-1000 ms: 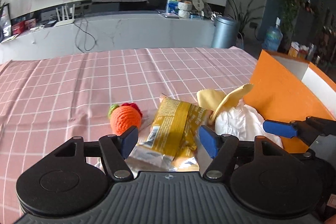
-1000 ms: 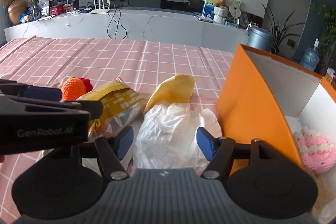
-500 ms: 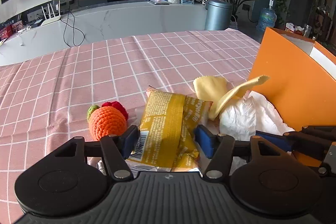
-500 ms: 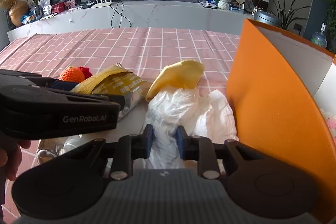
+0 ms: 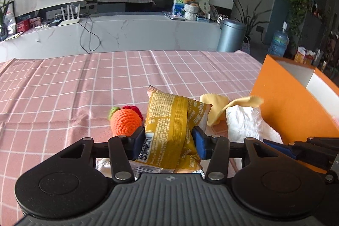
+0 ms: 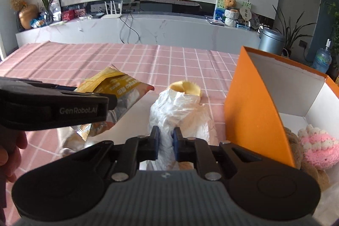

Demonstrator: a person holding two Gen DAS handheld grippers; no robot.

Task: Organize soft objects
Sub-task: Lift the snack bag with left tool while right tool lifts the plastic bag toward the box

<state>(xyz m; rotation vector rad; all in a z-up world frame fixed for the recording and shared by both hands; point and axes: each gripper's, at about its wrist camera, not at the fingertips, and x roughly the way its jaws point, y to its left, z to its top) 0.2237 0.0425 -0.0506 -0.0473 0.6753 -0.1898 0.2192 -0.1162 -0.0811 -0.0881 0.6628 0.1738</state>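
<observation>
On the left of the pink checked table (image 5: 63, 86), the crocheted orange toy (image 5: 125, 122) lies loose, just beside the left claw's near finger and untouched by it. The left claw (image 5: 168, 140), wide open a second ago around the yellow snack bag (image 5: 169, 126), has now narrowed until both blue pads press into the bag's sides, and the foil creases between them. From the right wrist view the bag (image 6: 118, 88) appears raised off the table, so this grip looks good enough to carry.

Next to the right, the white plastic bag (image 6: 180, 111) with the yellow cloth (image 6: 185, 88) at its far end is bunched upward; the right claw (image 6: 166, 146), which was spread a second ago and half closed shortly after, is now pinched tight on the plastic's near end. The cloth seems only to rest on or tuck into the plastic, so it may slip off during a lift.

Furthest right stands the orange box (image 6: 252, 111), open-topped, with a pink crocheted toy (image 6: 317, 149) already inside. Both claws now hold a soft item, so the likely next step is carrying each one into that box.
</observation>
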